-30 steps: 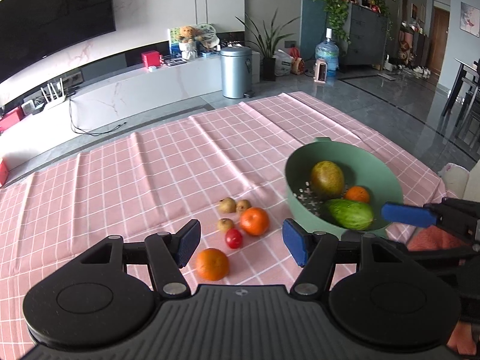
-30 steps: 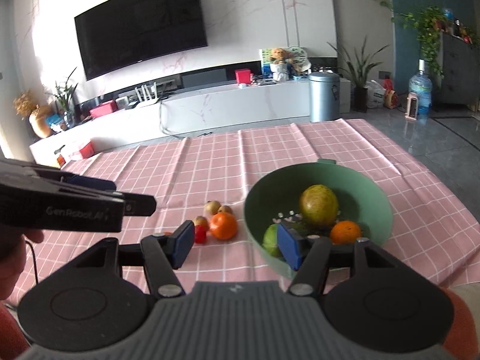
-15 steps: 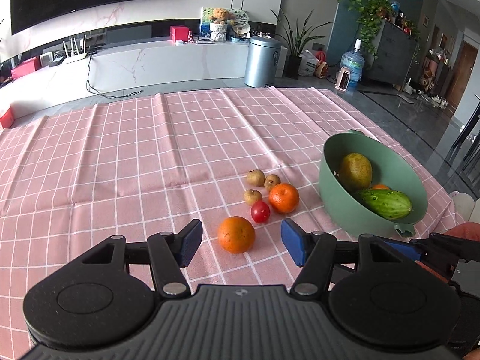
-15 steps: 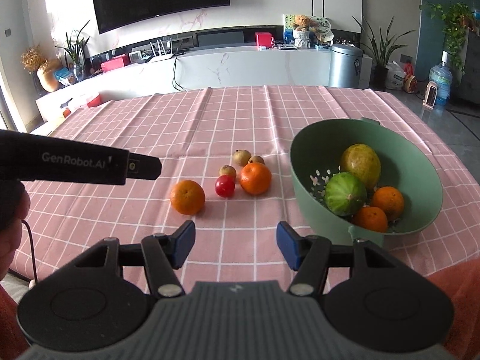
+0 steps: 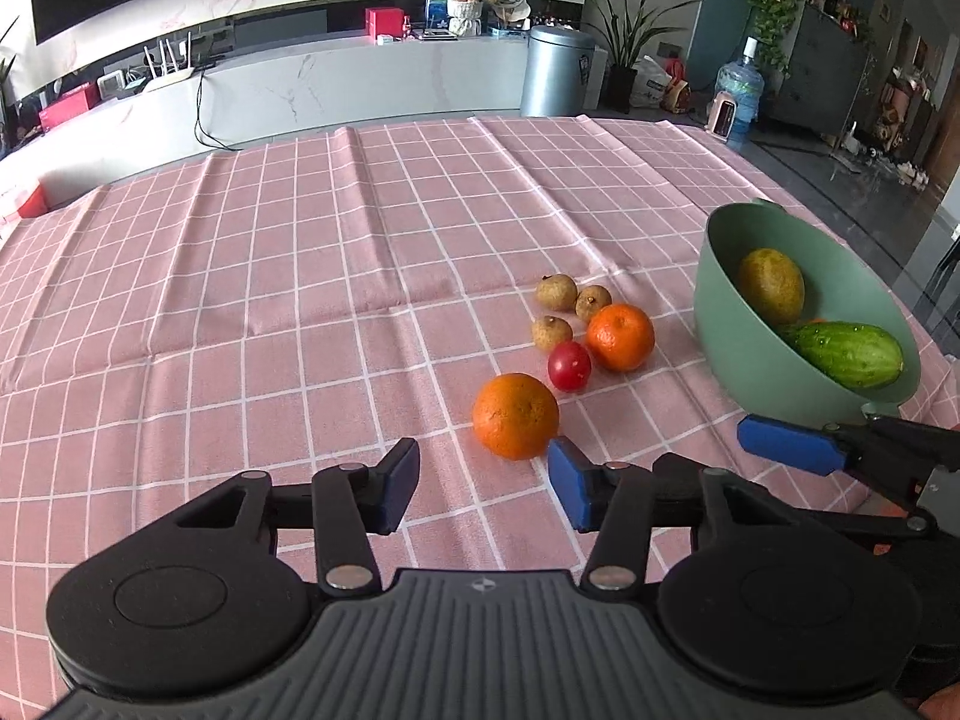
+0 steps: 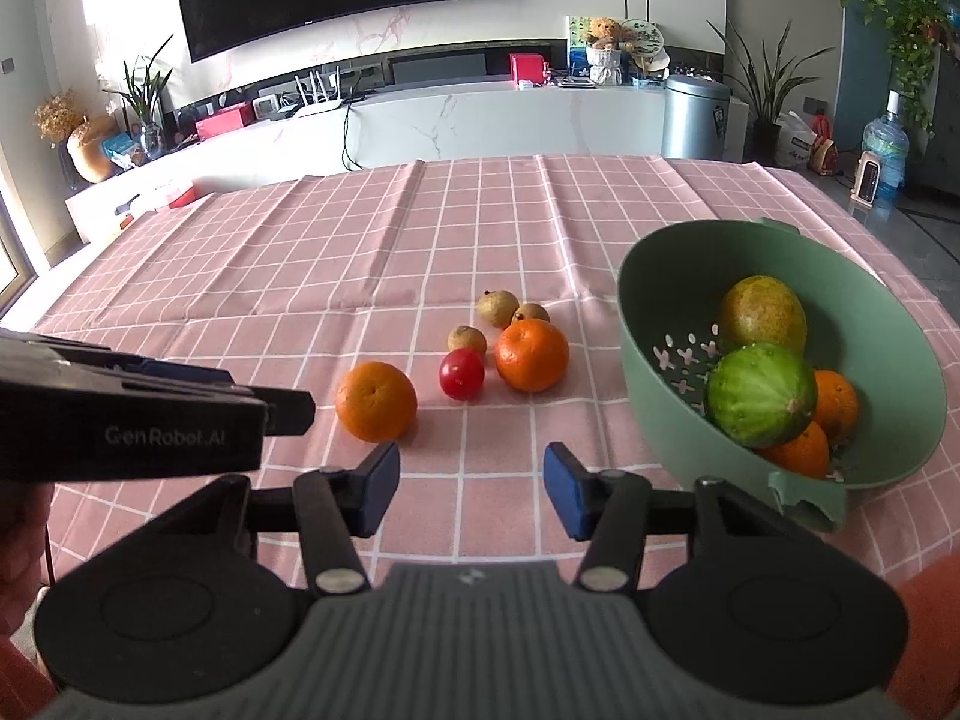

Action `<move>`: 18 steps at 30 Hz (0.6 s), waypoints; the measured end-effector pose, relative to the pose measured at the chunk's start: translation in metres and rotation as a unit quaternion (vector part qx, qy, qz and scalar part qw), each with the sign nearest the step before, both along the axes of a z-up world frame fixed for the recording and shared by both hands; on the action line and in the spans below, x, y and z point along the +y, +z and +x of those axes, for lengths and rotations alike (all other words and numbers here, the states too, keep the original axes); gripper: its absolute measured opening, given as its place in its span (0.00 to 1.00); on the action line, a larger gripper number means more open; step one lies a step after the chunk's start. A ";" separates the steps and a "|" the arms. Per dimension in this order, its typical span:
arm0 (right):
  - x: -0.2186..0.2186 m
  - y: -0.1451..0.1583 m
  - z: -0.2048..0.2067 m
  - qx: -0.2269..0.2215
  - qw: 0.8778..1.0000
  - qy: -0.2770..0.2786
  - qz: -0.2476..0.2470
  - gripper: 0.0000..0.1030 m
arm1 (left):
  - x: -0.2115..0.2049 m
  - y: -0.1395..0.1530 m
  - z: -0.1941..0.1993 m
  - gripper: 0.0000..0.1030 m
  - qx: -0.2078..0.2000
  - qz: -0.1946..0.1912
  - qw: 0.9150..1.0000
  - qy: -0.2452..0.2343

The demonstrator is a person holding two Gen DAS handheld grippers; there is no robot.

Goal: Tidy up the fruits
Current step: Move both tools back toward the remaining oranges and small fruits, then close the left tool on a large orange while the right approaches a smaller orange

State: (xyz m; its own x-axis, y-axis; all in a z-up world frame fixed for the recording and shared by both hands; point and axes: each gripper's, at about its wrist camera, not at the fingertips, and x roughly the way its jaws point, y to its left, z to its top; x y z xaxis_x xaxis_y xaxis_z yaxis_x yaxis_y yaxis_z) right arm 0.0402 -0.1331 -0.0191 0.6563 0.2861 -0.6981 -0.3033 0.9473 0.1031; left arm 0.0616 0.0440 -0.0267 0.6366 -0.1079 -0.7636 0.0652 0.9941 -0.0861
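Note:
On the pink checked cloth lie a near orange (image 5: 515, 415) (image 6: 376, 401), a red tomato (image 5: 569, 365) (image 6: 461, 374), a second orange (image 5: 620, 337) (image 6: 531, 355) and three small brown fruits (image 5: 556, 292) (image 6: 497, 308). The green colander bowl (image 5: 720, 300) (image 6: 654, 396) at the right holds a yellow-green mango (image 6: 762, 314), a green melon (image 6: 760, 395) and oranges (image 6: 834, 405). My left gripper (image 5: 483, 492) is open and empty just short of the near orange. My right gripper (image 6: 471, 495) is open and empty, nearer than the fruits.
The right gripper's blue finger (image 5: 786, 443) shows at the right of the left wrist view, by the bowl. The left gripper's body (image 6: 132, 420) crosses the left of the right wrist view. Beyond the table are a TV bench (image 6: 480, 114) and a metal bin (image 6: 696, 117).
Both grippers have drawn back and turned left from the bowl toward the loose fruits. The near orange now lies just ahead of the left gripper's fingers. No fruit has moved.

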 end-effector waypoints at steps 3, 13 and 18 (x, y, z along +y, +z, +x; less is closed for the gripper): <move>0.003 -0.004 0.005 0.000 1.000 -0.010 -0.012 0.40 | -0.001 -0.003 0.007 0.57 0.003 -0.015 1.000 -0.006; 0.004 -0.017 0.019 0.008 0.998 -0.051 -0.033 0.33 | -0.006 -0.025 0.035 0.59 0.029 -0.033 0.999 0.012; 0.009 -0.021 0.021 0.005 0.997 -0.064 -0.043 0.33 | -0.015 -0.033 0.044 0.59 0.039 -0.017 0.999 0.005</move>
State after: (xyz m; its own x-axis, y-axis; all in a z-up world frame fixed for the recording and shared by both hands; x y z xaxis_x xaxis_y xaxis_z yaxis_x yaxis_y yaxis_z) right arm 0.0608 -0.1246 -0.0397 0.6764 0.1384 -0.7234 -0.1779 0.9838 0.0219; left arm 0.1060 0.0290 -0.0593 0.5763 -0.1280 -0.8071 0.0462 0.9912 -0.1243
